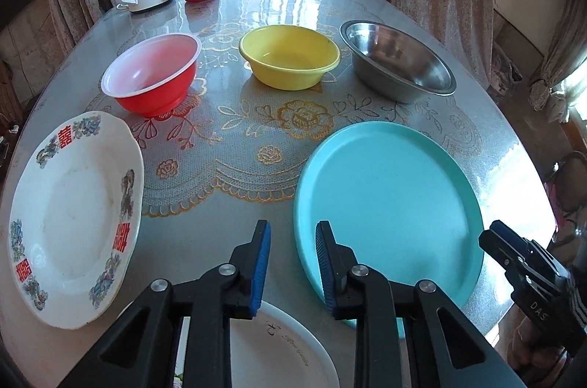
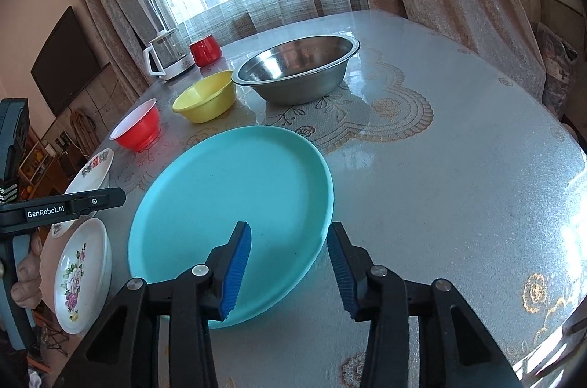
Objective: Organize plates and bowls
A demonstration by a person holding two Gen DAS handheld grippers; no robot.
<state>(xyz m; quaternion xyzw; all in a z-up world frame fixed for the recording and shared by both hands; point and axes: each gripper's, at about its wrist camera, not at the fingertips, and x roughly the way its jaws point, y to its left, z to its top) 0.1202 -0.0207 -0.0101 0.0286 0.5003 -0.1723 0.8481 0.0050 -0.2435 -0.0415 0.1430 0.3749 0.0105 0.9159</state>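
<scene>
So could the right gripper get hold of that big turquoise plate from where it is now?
Probably yes. The right gripper is open with its pads straddling the near rim of the turquoise plate, neither pad pressing on it. Nothing lies on the plate or between it and the gripper, so closing should catch the rim.

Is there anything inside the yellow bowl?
No. The yellow bowl looks empty: its bare yellow bottom shows from the left wrist view. Only the strip just inside its near wall is hidden, and whatever lies under the bowl.

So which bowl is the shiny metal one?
The steel bowl, widest of the three, at the row's right end beside the yellow bowl; the red bowl sits far left.
</scene>
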